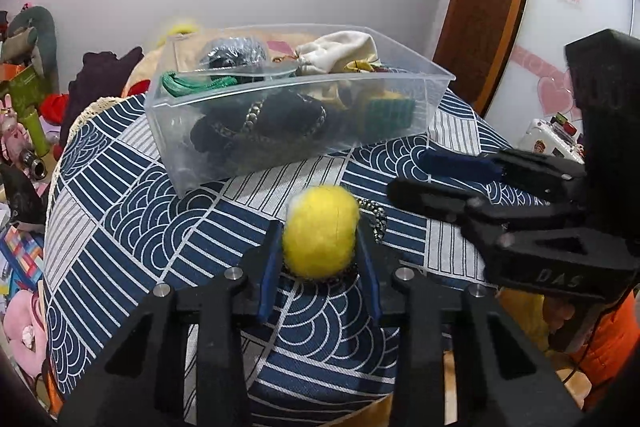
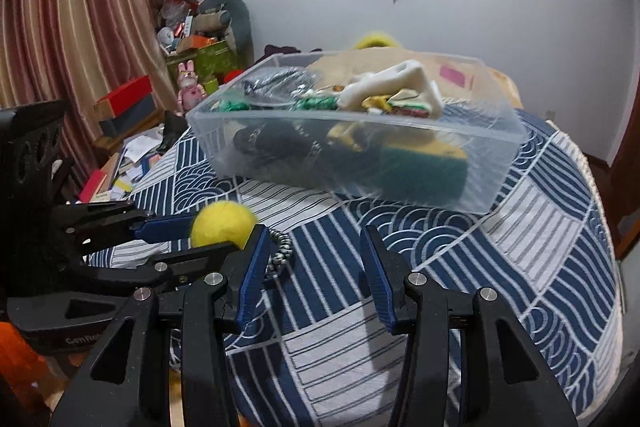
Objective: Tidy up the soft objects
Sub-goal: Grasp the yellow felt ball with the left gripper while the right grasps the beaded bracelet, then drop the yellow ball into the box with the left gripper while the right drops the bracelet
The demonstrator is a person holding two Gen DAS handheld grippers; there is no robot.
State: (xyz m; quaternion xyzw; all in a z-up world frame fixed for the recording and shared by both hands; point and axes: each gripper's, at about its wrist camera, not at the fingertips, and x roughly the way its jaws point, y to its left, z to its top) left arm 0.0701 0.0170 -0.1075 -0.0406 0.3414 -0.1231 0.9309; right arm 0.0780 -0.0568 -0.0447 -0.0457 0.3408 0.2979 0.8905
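Note:
A fuzzy yellow ball point(image 1: 320, 229) with a black-and-white cord point(image 1: 378, 219) sits between the blue pads of my left gripper point(image 1: 320, 233), which is shut on it just above the patterned cloth. It also shows in the right wrist view point(image 2: 222, 225), with the left gripper point(image 2: 218, 231) around it. A clear plastic bin point(image 1: 240, 107) behind it holds several soft items: a black pouch, green cord, a cream bag, a green sponge. My right gripper point(image 2: 314, 277) is open and empty over the cloth; in the left wrist view it point(image 1: 416, 175) lies to the ball's right.
The blue and white patterned cloth point(image 2: 520, 227) covers a round table whose edge drops off on all sides. Plush toys and boxes point(image 2: 200, 59) crowd the floor at left. A wooden door frame point(image 1: 480, 7) stands at right.

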